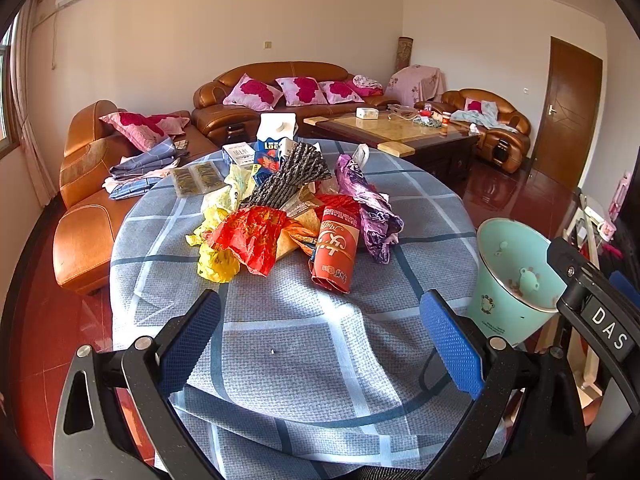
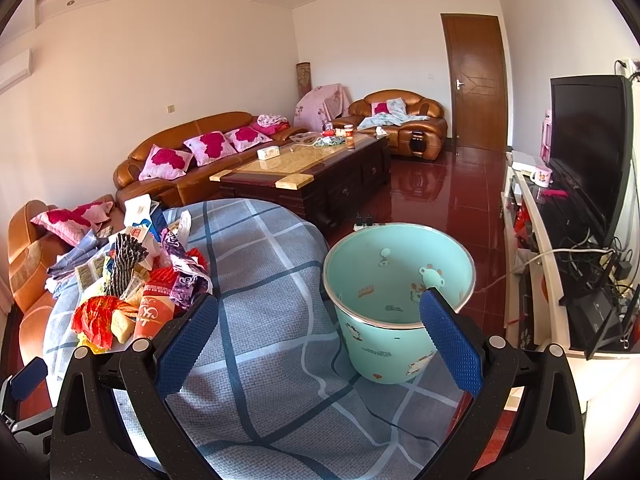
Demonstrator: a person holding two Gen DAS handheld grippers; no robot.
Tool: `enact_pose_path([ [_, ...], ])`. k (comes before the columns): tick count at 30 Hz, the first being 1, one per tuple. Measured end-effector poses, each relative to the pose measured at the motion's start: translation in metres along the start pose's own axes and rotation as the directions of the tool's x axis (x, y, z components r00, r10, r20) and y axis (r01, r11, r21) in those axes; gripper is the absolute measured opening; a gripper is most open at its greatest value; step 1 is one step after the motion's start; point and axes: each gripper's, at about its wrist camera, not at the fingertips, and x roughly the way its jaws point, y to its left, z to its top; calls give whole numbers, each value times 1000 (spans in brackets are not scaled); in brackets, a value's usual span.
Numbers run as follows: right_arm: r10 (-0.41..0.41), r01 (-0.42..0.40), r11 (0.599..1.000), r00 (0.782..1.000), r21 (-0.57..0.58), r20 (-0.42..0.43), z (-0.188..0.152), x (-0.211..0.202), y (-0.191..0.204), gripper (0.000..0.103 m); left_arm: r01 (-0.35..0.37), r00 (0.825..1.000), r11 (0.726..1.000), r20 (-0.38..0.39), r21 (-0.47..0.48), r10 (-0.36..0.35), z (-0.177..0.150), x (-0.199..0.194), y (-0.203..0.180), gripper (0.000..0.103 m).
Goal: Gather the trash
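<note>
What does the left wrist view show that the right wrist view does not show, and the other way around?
Only the left wrist view shows the window and the whole trash pile, with the yellow plastic bag at its near side. Only the right wrist view shows the television on its stand, and the inside of the green bin, which looks empty. Both show the checked tablecloth, the red packet, the coffee table, the sofas, the door, and an open gripper in front: left gripper, right gripper.

I can't see the bin's right side behind the right gripper. Wrappers overlap, hiding the lower ones. The coffee-table clutter is too small to identify.
</note>
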Motion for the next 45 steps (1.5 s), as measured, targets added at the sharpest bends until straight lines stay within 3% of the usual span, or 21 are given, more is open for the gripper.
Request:
enact_pose_path([
  [37, 1, -1, 1000, 1000, 3, -5, 1, 0, -2, 99, 0, 1000, 1000, -7, -5, 0, -4, 2, 0, 97],
  [45, 7, -7, 1000, 1000, 12, -6, 0, 5, -5, 99, -6, 999, 1000, -37, -14, 6, -6, 7, 4, 97],
])
